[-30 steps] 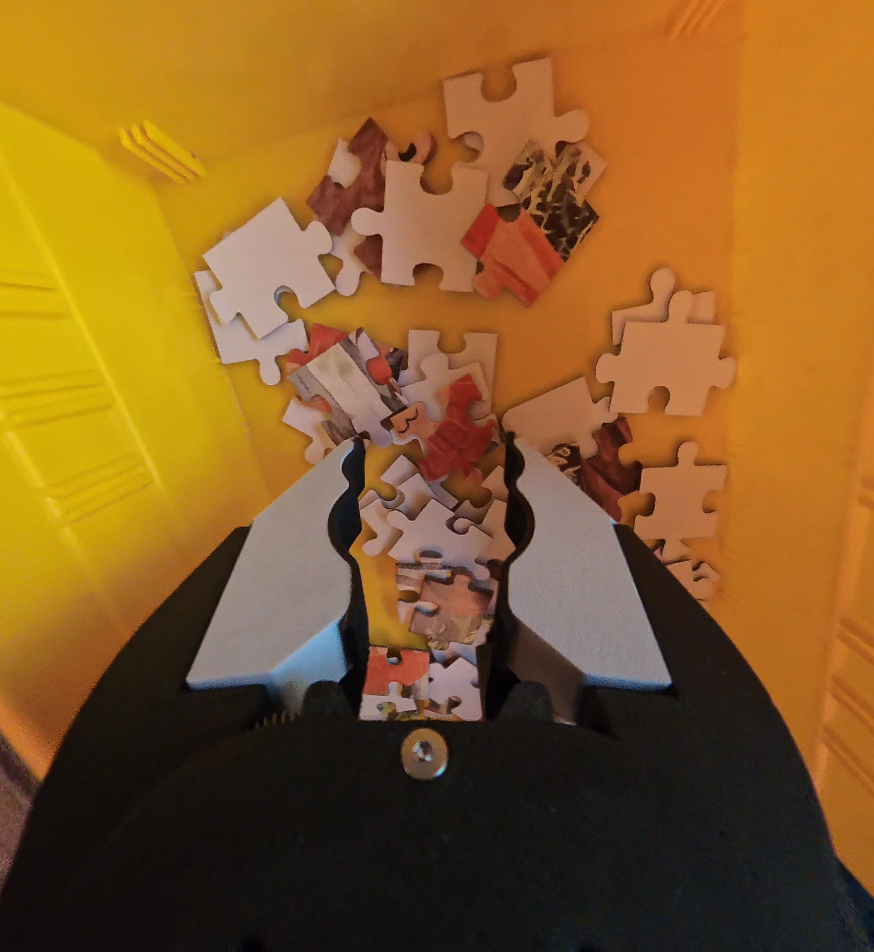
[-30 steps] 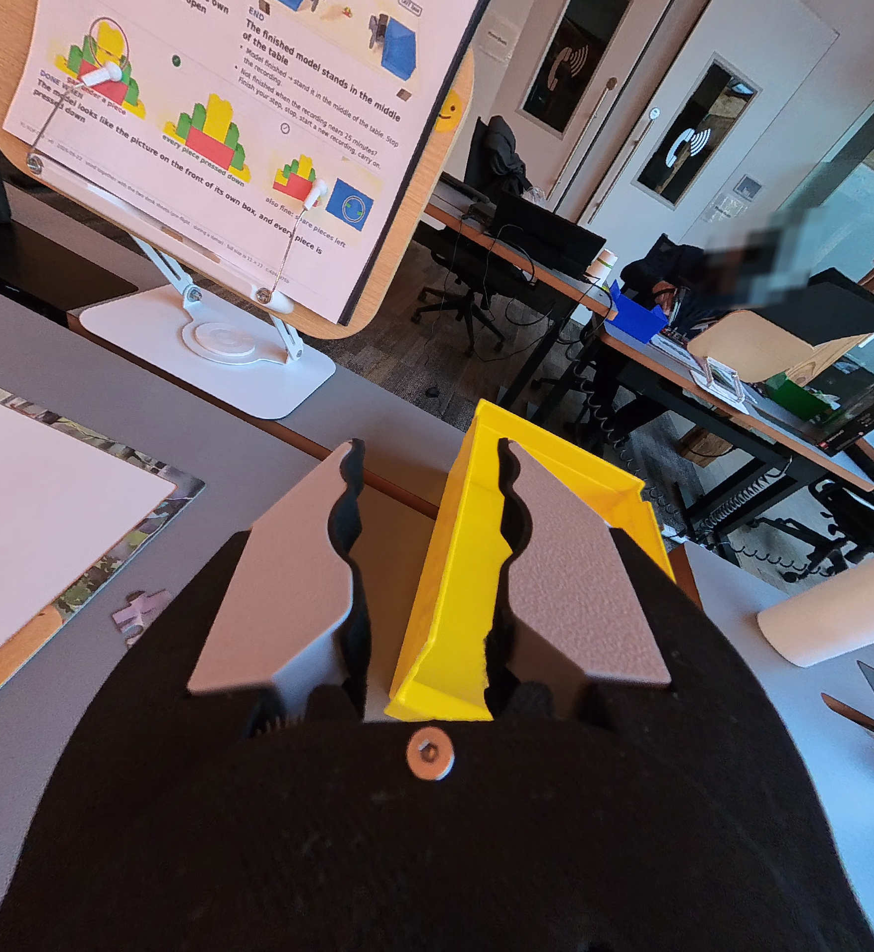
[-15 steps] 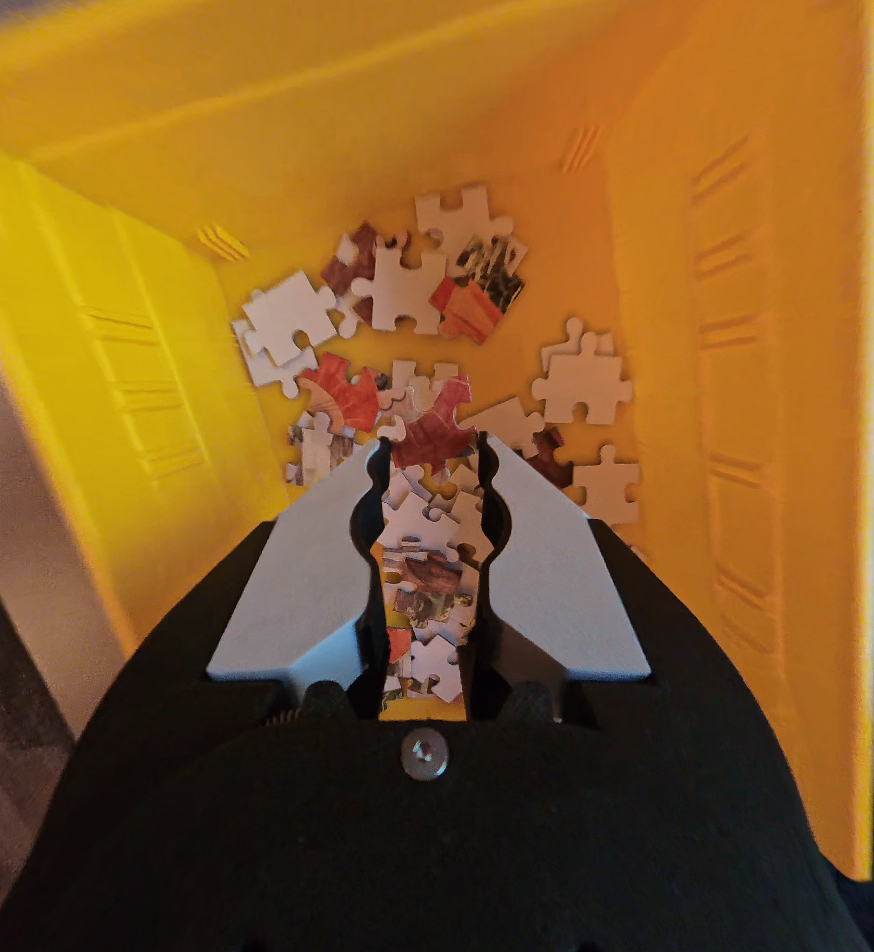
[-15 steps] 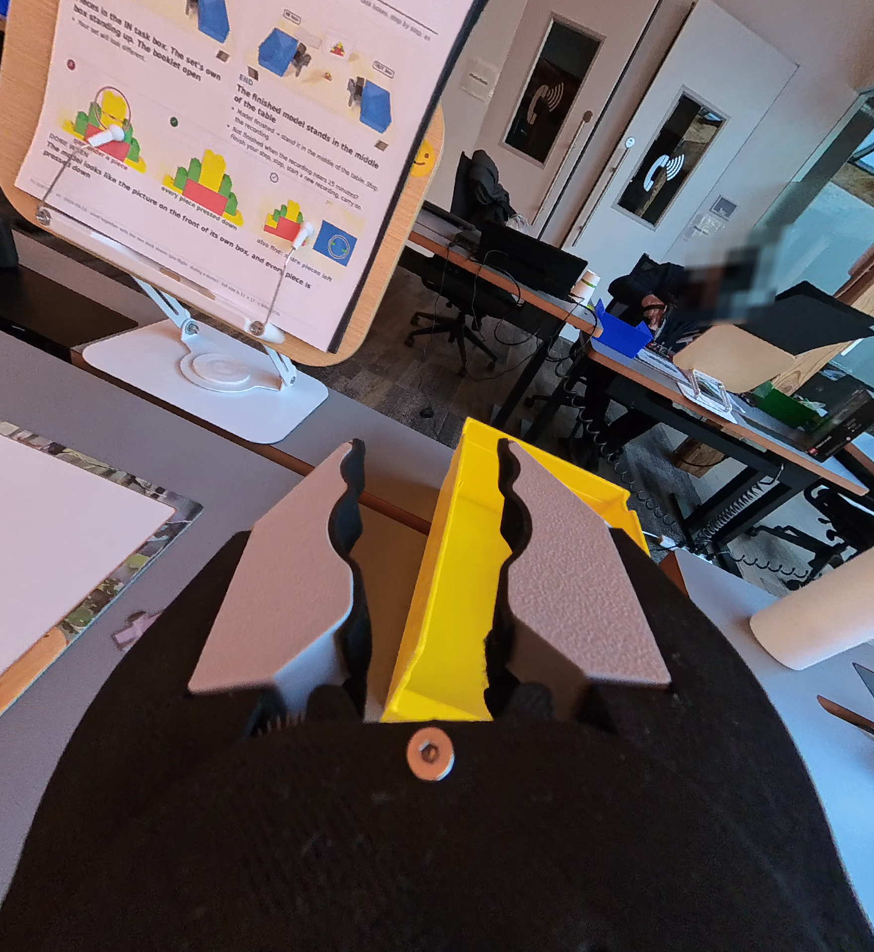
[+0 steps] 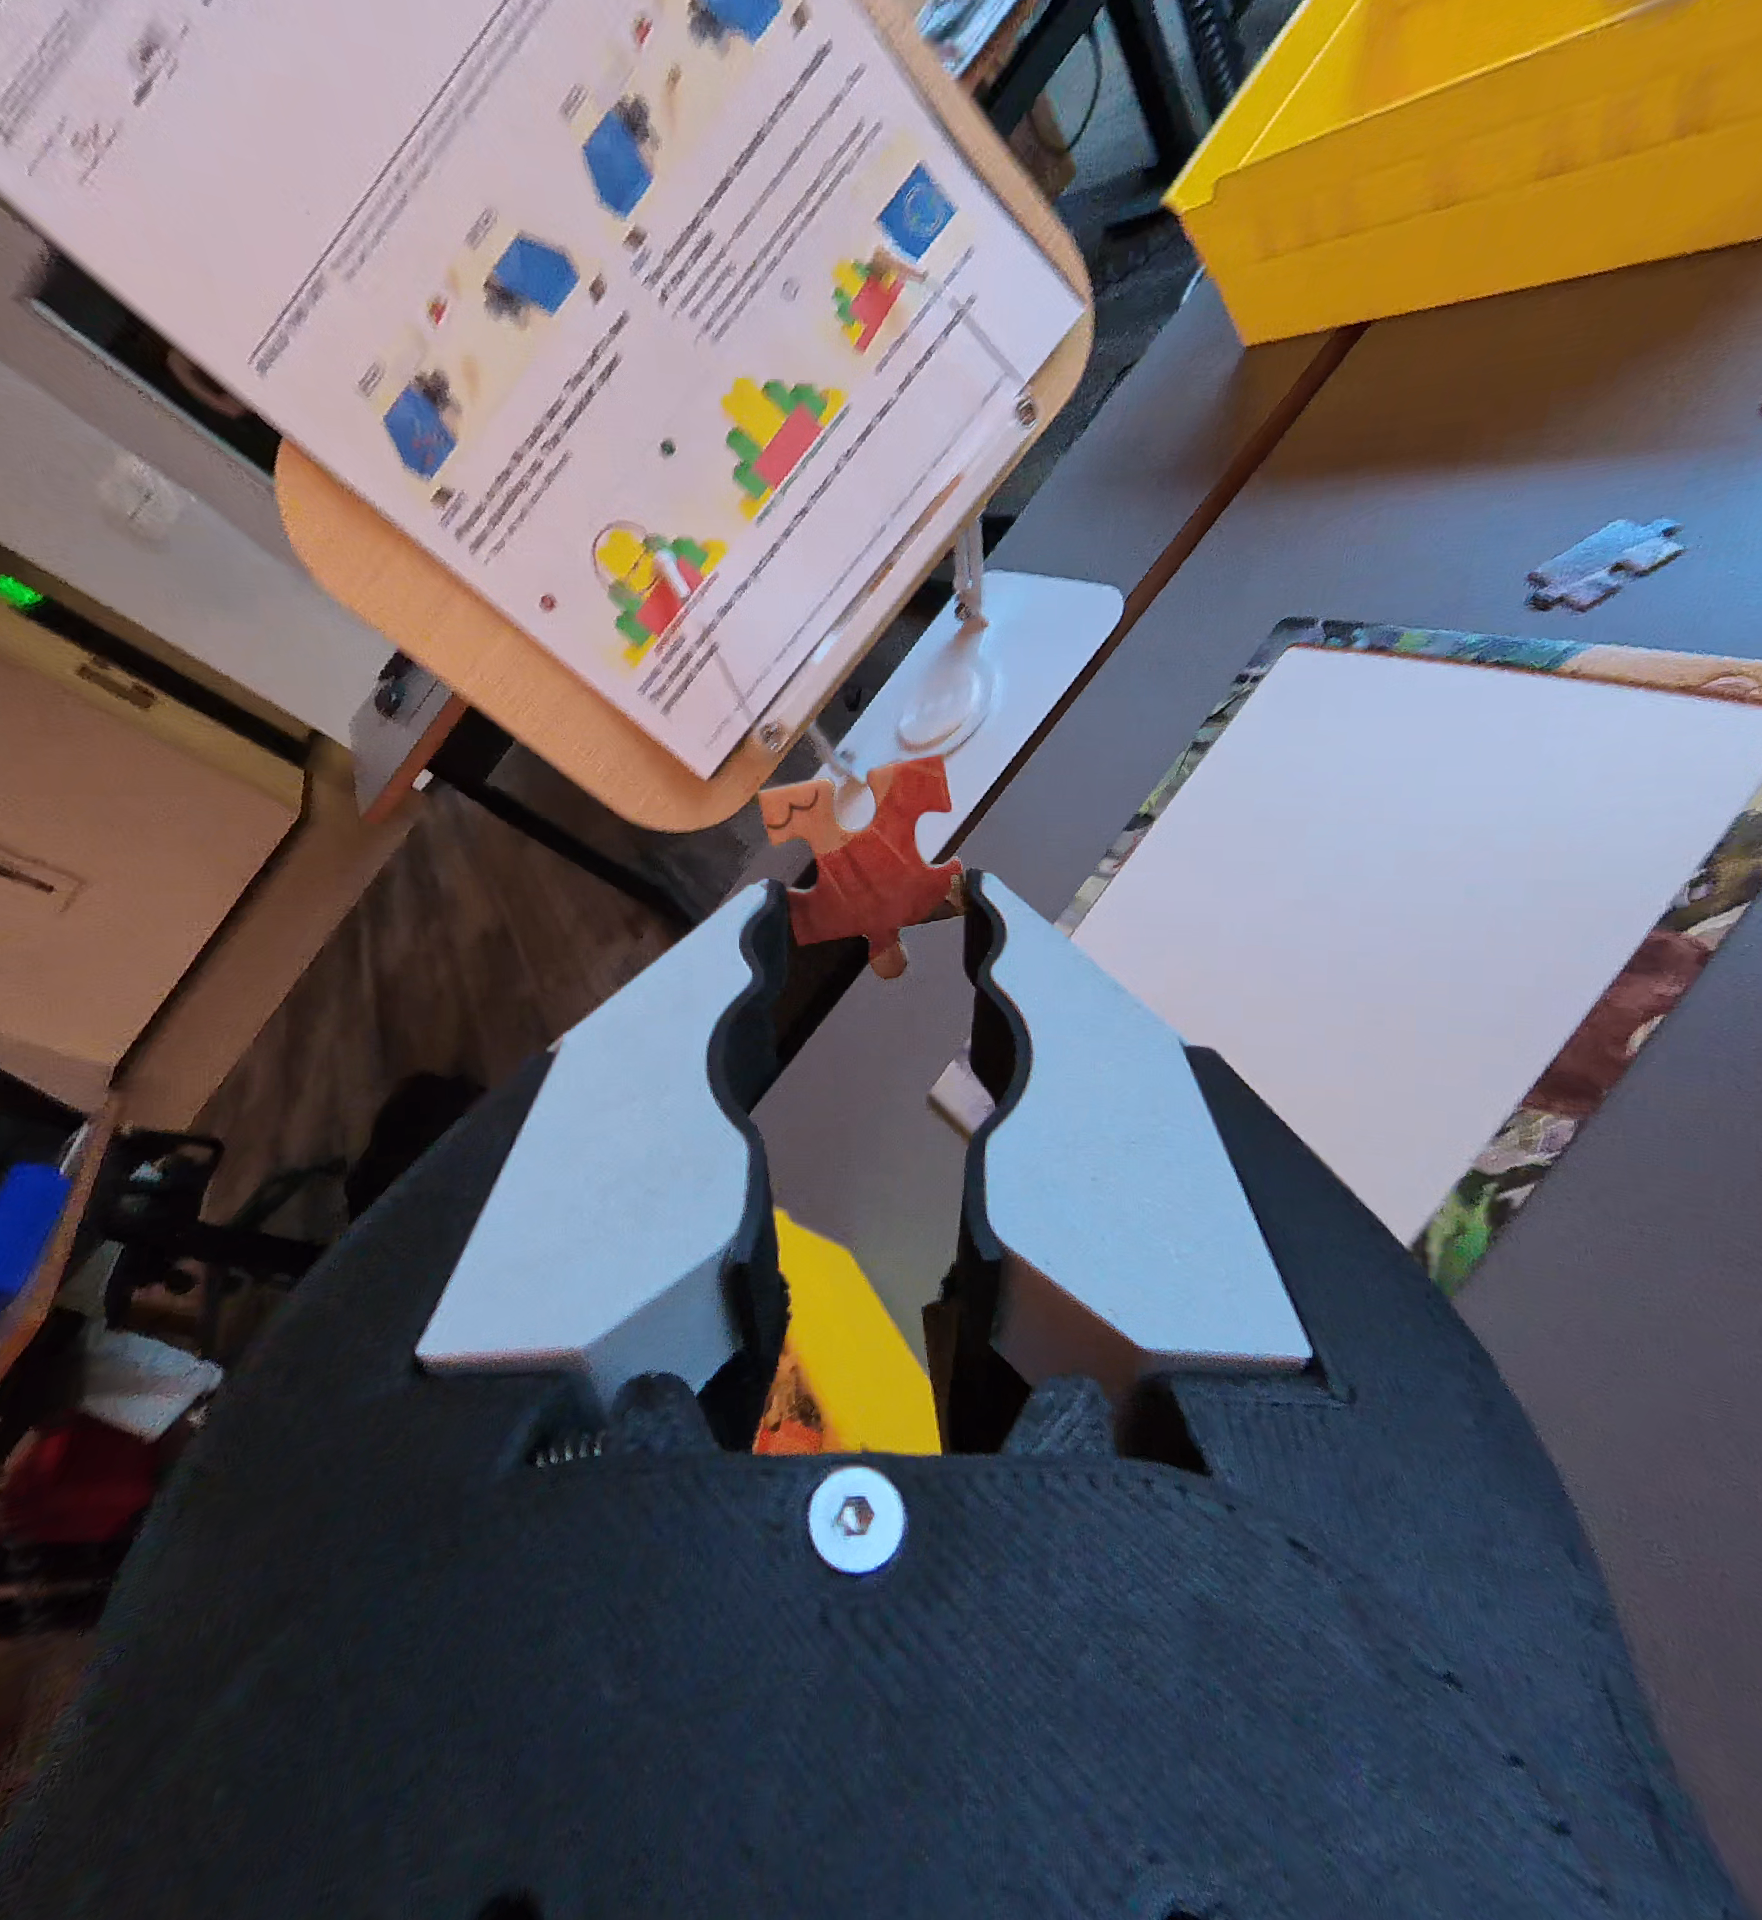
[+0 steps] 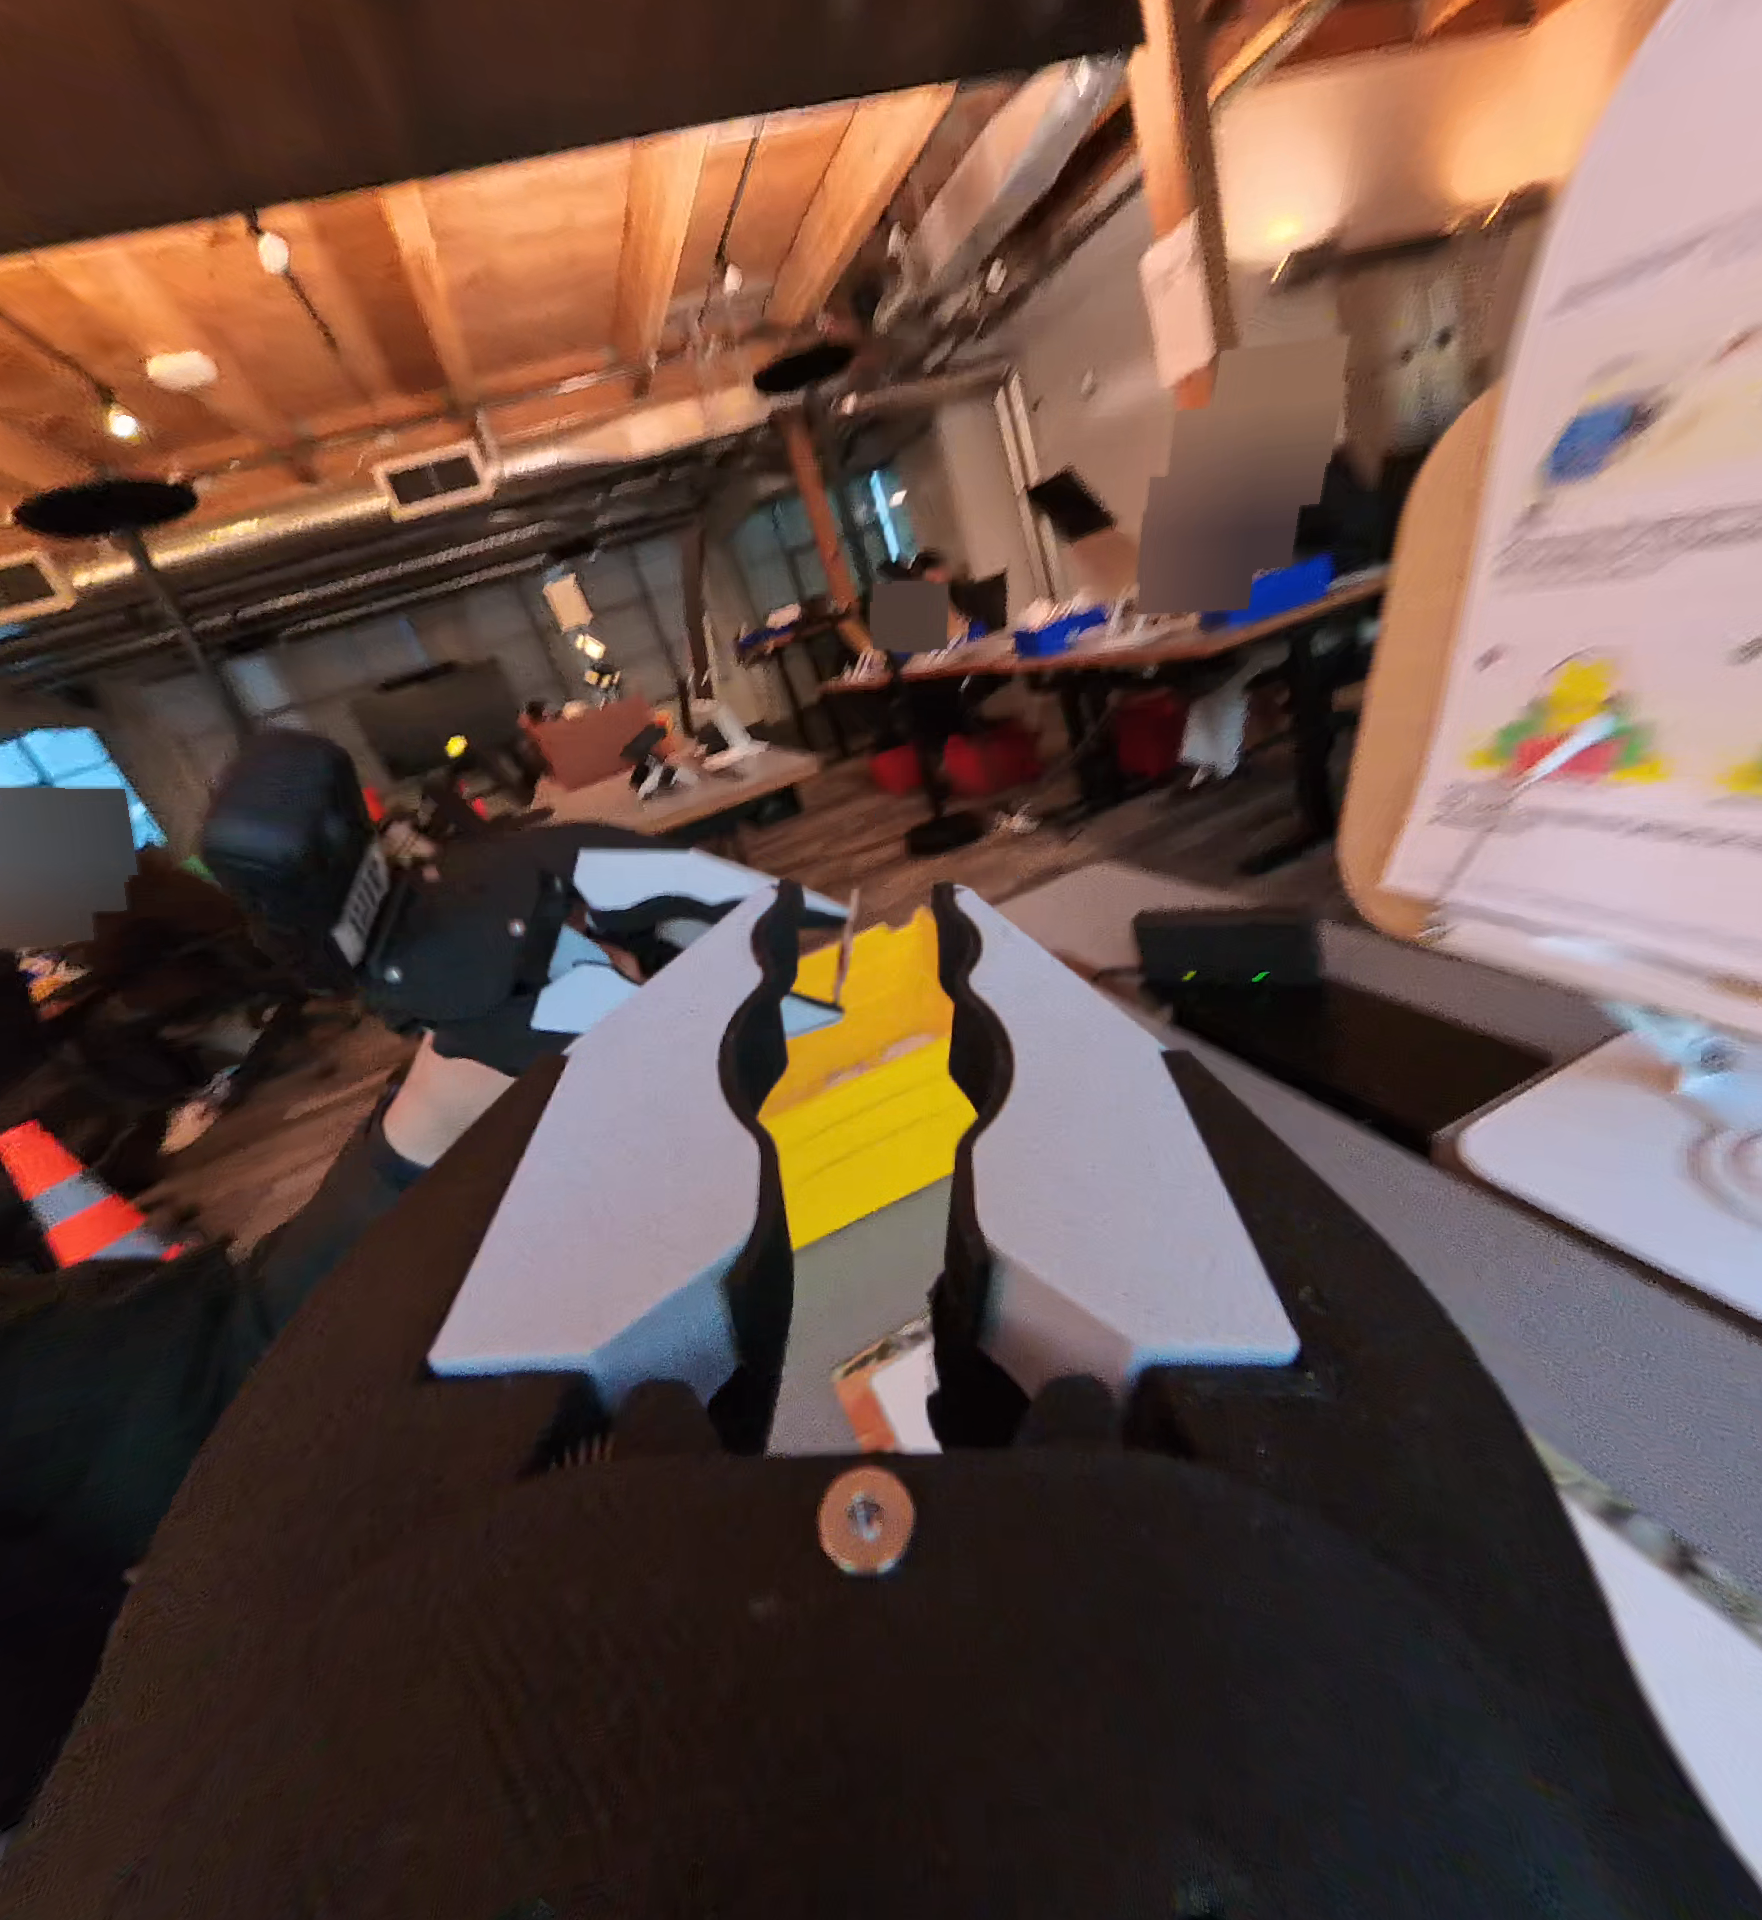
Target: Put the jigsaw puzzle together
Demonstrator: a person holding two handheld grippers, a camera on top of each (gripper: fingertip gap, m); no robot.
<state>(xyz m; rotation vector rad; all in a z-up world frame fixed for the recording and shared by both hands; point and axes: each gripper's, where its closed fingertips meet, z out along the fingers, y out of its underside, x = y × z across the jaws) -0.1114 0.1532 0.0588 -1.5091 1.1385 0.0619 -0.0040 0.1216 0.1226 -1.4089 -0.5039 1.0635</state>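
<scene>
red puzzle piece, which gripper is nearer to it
Left. The left gripper pinches the red puzzle piece at its tips; the right gripper is apart from it, empty.

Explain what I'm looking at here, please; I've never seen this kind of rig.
A person holds two handheld grippers, each with a camera looking along its fingers. The left gripper pinches a red puzzle piece at its tips. On the grey table lie the puzzle tray, two loose pieces and a yellow bin; an instruction sheet stands behind. The right gripper looks empty, slightly open, aimed at another yellow bin, with the left gripper farther off.
</scene>
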